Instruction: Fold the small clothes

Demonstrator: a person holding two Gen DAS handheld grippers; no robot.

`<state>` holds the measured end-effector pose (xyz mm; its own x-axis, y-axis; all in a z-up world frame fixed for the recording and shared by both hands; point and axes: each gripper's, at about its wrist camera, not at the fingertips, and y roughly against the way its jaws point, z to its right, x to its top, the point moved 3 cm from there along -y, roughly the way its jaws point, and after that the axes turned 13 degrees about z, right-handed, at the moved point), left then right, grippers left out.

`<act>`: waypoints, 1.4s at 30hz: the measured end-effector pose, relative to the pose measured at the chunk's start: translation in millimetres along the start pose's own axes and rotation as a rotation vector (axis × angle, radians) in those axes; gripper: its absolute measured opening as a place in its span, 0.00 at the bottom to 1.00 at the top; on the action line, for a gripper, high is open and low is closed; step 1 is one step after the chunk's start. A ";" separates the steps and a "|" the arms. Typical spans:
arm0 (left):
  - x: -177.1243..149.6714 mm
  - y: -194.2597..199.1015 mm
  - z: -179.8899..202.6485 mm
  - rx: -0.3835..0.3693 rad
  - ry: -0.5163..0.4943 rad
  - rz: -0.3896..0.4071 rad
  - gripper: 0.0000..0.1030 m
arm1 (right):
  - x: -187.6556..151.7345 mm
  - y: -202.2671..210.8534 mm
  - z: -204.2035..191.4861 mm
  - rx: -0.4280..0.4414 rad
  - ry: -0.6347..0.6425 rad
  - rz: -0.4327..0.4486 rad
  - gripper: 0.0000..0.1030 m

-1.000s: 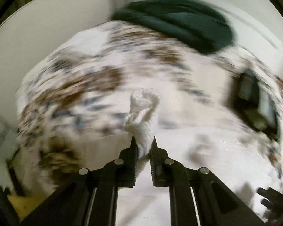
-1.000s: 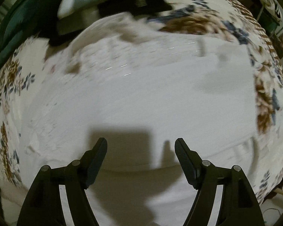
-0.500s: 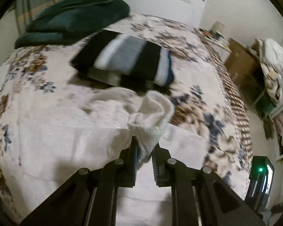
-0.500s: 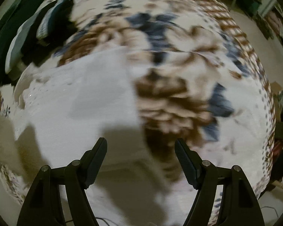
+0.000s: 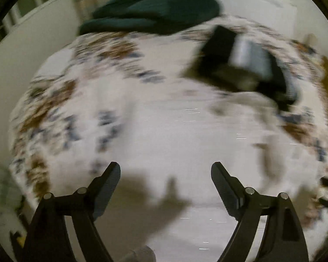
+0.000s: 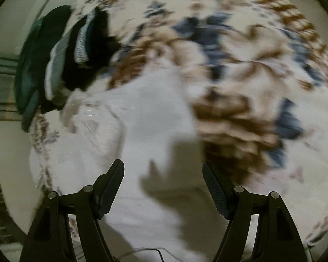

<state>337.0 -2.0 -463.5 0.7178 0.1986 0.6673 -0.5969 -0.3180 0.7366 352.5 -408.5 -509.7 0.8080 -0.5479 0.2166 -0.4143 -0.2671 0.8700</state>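
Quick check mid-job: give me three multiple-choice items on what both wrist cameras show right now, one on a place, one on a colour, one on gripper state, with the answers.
1. Where does the striped folded garment lie?
A. On the white garment
B. On the floral bedspread, beyond the white garment
C. Between the left gripper's fingers

2. What colour is the bulky fabric heap at the far end of the bed?
A. Dark green
B. Red
C. Yellow

3. How are the grippers?
A. Both shut on cloth
B. Left shut, right open
C. Both open, holding nothing

Answers: 1 B, it sits on the floral bedspread past the white garment. 2 A, it reads dark green in both views. 3 C, the left gripper and right gripper show wide, empty gaps.
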 end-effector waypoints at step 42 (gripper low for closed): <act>15.2 -146.1 -60.9 0.109 -0.052 -0.123 0.82 | 8.1 -43.1 1.5 -0.150 -0.066 0.067 0.44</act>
<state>413.2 103.9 -554.3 0.8024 0.1945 0.5642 -0.4630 -0.3935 0.7942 376.2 -402.6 -546.1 0.7496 -0.6125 0.2507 -0.3950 -0.1101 0.9121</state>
